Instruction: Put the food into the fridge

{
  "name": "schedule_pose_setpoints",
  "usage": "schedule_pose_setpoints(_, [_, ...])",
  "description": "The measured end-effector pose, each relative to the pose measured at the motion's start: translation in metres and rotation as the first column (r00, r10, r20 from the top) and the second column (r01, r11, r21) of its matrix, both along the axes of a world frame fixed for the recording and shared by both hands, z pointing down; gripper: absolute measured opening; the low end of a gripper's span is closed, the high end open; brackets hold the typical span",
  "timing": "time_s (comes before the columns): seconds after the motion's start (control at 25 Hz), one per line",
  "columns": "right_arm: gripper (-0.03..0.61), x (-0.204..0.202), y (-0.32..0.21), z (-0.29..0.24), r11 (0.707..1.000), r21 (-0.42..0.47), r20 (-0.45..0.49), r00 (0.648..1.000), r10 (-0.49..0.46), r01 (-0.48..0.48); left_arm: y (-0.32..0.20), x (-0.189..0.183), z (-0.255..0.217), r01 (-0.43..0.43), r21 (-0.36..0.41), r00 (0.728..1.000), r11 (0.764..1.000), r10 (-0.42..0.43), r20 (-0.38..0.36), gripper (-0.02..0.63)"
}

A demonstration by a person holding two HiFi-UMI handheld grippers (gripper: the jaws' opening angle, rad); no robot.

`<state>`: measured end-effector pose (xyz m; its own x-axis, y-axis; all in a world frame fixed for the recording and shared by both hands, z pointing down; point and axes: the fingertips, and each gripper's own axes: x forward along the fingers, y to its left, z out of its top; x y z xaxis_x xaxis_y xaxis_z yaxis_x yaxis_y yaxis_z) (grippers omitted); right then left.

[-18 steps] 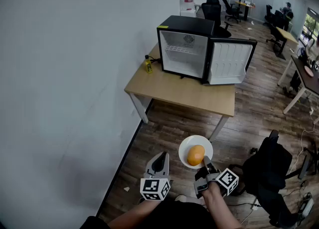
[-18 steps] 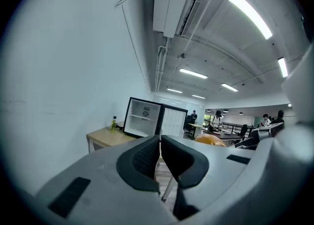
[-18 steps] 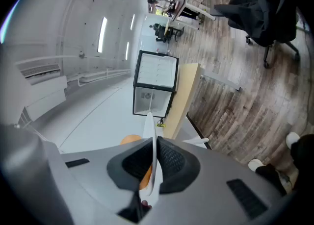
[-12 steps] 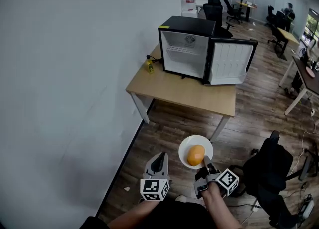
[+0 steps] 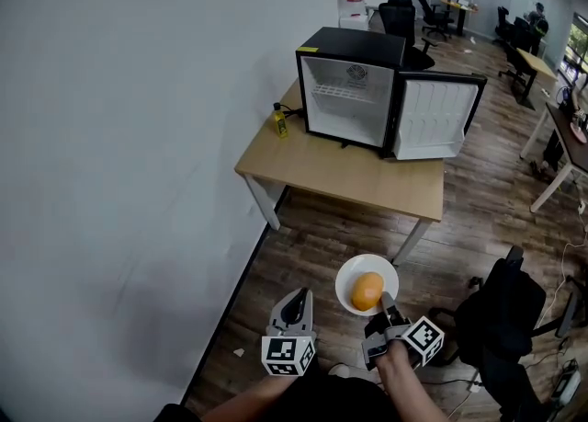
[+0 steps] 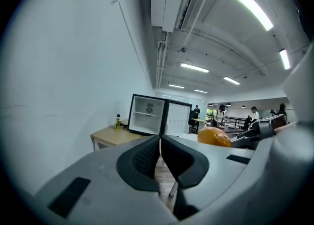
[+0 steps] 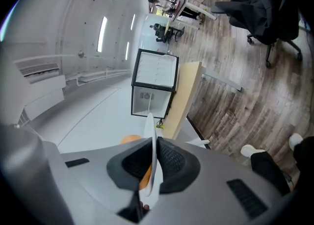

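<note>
Fruit [image 5: 367,290] still rides on the plate [image 5: 346,274] as before; the desk [image 5: 340,172] ahead has shifted slightly rightward in my head view. It's a smooth, round orange lump on a glossy white disc. My right gripper [image 5: 384,303] pinches the plate's near rim, and my left gripper [image 5: 295,299] is closed on nothing. A boxy black fridge [image 5: 354,89] stands open at the wooden desk's far edge.

Label on yellow bottle [image 5: 278,121] too small for us to read; in right gripper view we see orange food [image 7: 128,139] mostly hidden behind plate [image 7: 152,143] & jaw.
</note>
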<state>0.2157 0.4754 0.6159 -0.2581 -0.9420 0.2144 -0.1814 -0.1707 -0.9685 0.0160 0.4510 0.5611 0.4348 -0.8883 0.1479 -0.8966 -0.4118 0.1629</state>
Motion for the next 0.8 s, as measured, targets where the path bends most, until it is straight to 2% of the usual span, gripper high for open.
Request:
schedule_pose_setpoints(0.2, [0.077, -0.009, -0.042, -0.005, 1.0, 0.005, -0.014, 1.0, 0.007, -0.007, -0.04, 0.0, -0.004, -0.05, 0.032, 0.999, 0.998, 0.049, 0.02, 0.021])
schedule_pose_setpoints(0.48, [0.077, -0.019, -0.117, -0.016, 1.0, 0.01, -0.008, 1.0, 0.014, -0.014, -0.12, -0.008, -0.005, -0.064, 0.015, 0.998, 0.998, 0.064, 0.002, 0.021])
schedule_pose_setpoints(0.8, [0.077, -0.035, -0.209, -0.026, 0.999, 0.008, -0.006, 0.999, 0.04, -0.04, -0.214, -0.019, -0.007, -0.119, -0.026, 0.992, 0.993, 0.118, -0.034, 0.021])
